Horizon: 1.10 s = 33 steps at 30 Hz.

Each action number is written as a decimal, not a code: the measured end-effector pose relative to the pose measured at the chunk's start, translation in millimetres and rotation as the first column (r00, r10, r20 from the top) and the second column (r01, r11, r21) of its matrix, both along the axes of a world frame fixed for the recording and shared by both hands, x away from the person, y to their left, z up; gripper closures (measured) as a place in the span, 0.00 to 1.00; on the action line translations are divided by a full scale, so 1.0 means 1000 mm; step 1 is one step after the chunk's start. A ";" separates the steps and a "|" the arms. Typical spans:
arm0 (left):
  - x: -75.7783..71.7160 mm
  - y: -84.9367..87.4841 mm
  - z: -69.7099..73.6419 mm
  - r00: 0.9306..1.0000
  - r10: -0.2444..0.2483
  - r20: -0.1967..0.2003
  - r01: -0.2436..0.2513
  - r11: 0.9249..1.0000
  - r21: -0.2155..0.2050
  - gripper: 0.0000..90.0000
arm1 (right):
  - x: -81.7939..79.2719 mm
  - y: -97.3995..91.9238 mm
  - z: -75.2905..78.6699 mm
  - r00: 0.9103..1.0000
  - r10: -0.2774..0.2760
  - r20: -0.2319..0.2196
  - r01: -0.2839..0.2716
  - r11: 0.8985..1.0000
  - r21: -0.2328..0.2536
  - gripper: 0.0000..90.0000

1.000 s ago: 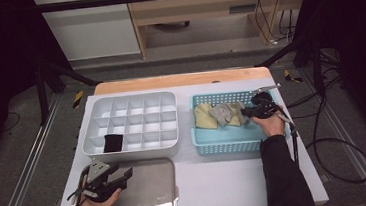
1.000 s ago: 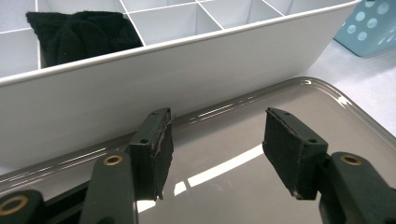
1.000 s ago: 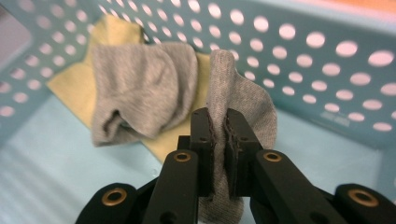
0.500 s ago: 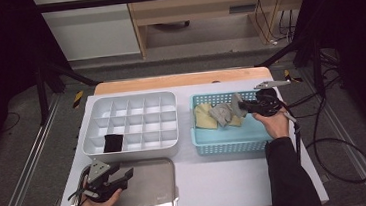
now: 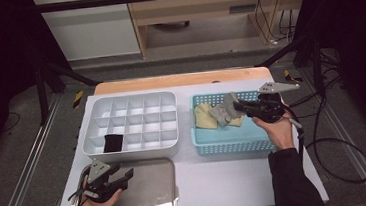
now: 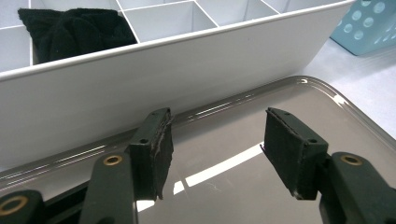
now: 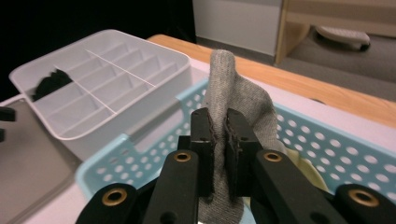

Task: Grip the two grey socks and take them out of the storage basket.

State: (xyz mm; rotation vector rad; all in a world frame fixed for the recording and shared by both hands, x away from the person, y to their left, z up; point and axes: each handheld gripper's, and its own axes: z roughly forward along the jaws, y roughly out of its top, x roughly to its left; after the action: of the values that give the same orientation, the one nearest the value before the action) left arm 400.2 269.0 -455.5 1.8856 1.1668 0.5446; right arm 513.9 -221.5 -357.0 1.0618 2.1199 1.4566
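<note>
Showing the right gripper (image 5: 235, 106), jaws clamped tight on a grey sock (image 5: 223, 112) that hangs above the blue basket (image 5: 229, 141), its long axis running up past the jaws and down into the basket in the right gripper view. The white divided tray (image 5: 131, 152) lies to the sock's left across the worktop (image 5: 218, 180), one black sock (image 5: 112, 143) in a front cell. The left gripper (image 5: 122, 176) hovers over a grey lid (image 5: 153, 186), jaws wide apart and empty, farther from the grey sock.

Black grippers (image 5: 108, 180), brass screws (grey three-cornered plates on top); black sleeves (image 5: 292, 183).
</note>
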 end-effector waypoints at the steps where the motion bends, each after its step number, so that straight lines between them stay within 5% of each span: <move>1: 0.000 0.000 0.000 1.000 0.001 0.001 -0.001 1.000 0.001 0.46 | -0.003 0.001 0.001 1.000 0.008 0.008 -0.008 1.000 0.005 0.93; 19: 0.000 -0.002 -0.001 1.000 -0.003 -0.001 0.003 1.000 0.003 0.46 | -0.071 0.013 -0.008 0.986 0.135 0.102 -0.145 0.985 0.092 0.92; 33: -0.001 -0.002 -0.001 1.000 -0.001 -0.001 0.001 1.000 0.009 0.45 | -0.101 0.038 -0.053 0.969 0.246 0.034 -0.248 0.965 0.090 0.92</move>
State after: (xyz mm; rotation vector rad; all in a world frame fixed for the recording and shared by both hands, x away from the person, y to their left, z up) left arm 399.3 266.8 -456.5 1.8938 1.1659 0.5491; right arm 413.2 -183.9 -410.1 0.8296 2.2519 1.6873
